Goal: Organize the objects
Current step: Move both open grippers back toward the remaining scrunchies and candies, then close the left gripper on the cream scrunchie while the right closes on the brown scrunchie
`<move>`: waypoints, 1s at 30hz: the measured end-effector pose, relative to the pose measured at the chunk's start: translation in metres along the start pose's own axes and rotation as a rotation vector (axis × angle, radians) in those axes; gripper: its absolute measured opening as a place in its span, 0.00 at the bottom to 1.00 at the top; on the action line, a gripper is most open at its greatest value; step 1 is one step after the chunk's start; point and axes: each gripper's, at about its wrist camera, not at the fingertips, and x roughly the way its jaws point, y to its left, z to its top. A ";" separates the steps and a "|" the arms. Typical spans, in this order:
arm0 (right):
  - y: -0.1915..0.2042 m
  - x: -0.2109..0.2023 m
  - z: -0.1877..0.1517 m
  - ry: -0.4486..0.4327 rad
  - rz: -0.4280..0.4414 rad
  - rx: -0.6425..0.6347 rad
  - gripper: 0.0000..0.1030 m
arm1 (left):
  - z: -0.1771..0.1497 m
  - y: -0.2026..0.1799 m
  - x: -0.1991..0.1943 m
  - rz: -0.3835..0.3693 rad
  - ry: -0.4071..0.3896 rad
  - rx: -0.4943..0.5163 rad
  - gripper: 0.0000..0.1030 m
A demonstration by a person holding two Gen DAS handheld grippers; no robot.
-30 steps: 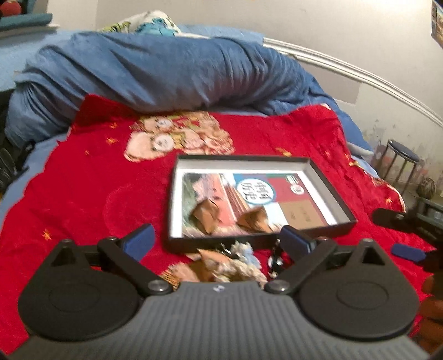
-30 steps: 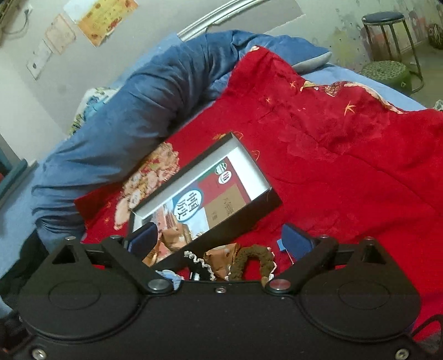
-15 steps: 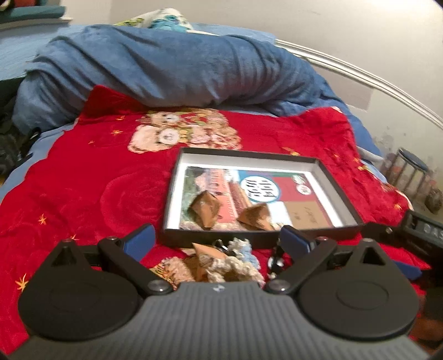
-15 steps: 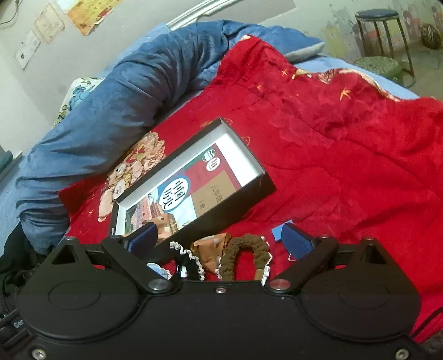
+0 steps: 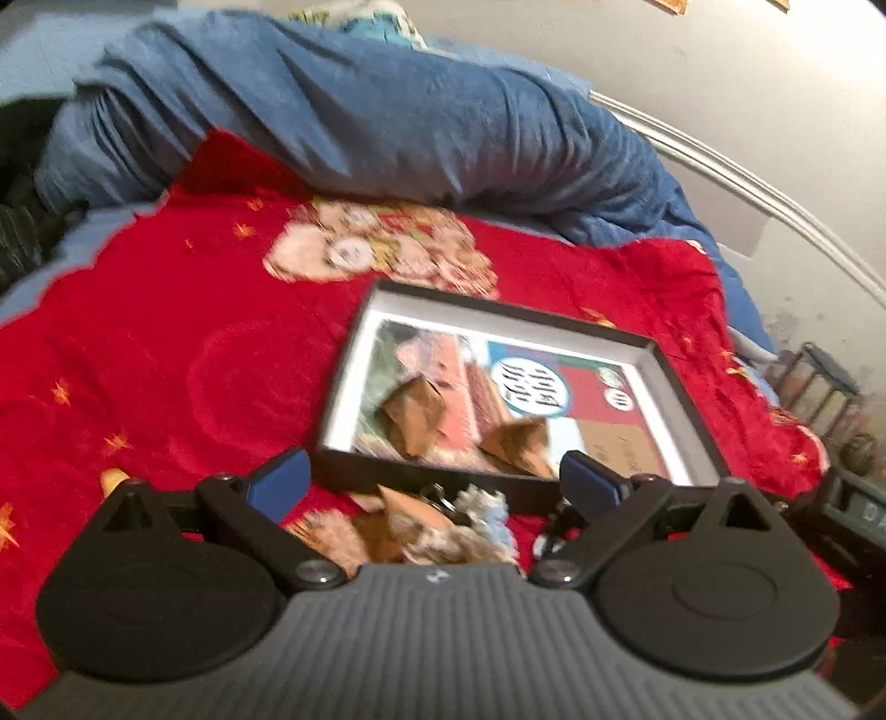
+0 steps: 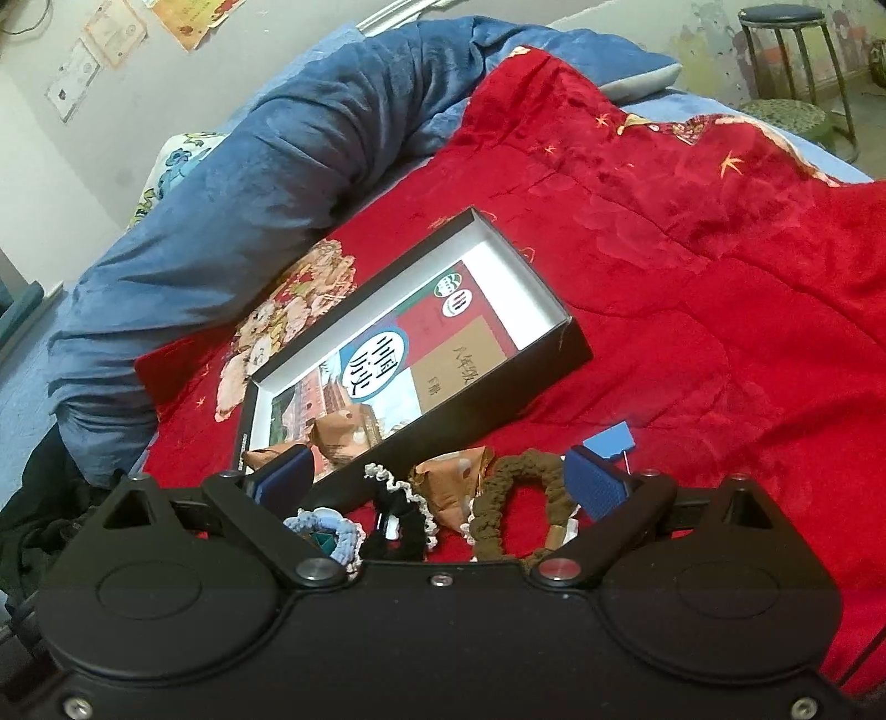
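A shallow black box [image 5: 686, 382] [image 6: 559, 349] lies on the red blanket, with a printed booklet [image 6: 410, 354] and two brown paper wrappers [image 5: 415, 412] inside. Before its near wall lies a small pile: a brown scrunchie [image 6: 520, 493], a black lace-edged scrunchie [image 6: 401, 512], a light blue scrunchie [image 6: 332, 534] and a brown wrapper [image 6: 451, 484] [image 5: 412, 512]. My left gripper [image 5: 434, 479] is open and empty above this pile. My right gripper [image 6: 440, 473] is open and empty, also over the pile.
A rolled blue duvet [image 5: 360, 111] [image 6: 266, 166] lies along the far side of the bed. A small blue tag [image 6: 609, 440] lies right of the pile. A stool [image 6: 792, 33] stands off the bed. The other gripper's body [image 5: 853, 515] shows at the right edge.
Both grippers have drifted slightly and stay open. The left wrist view has tilted, with motion blur. The right view shows more of the pile.
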 end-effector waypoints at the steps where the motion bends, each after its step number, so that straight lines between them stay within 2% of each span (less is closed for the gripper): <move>1: -0.001 0.001 0.000 0.004 0.002 0.006 0.95 | 0.000 0.000 0.001 0.001 0.005 -0.008 0.97; 4: -0.003 0.003 0.000 0.008 0.008 0.021 0.95 | -0.001 -0.001 0.005 -0.003 0.020 0.010 0.97; 8: -0.003 0.008 0.000 0.012 0.003 0.013 0.95 | -0.003 -0.006 0.014 0.032 0.065 0.033 0.97; 10: -0.002 0.010 0.000 0.015 -0.001 0.007 0.95 | -0.003 -0.009 0.017 0.010 0.085 0.043 0.97; 15: -0.001 0.009 0.002 -0.016 -0.011 0.005 0.95 | -0.010 -0.023 0.010 -0.031 0.039 0.120 0.97; 20: -0.007 0.009 0.003 0.007 -0.011 0.035 0.95 | -0.013 -0.033 0.008 0.017 0.023 0.155 0.97; 24: -0.010 0.002 0.001 0.006 -0.031 0.039 0.94 | -0.017 -0.033 0.013 0.015 0.043 0.176 0.98; 27: -0.012 0.000 0.000 0.006 -0.055 0.022 0.89 | -0.020 -0.034 0.017 0.026 0.043 0.200 0.97; 30: -0.014 0.007 -0.001 0.048 -0.051 0.035 0.80 | -0.024 -0.033 0.023 0.010 0.068 0.198 0.94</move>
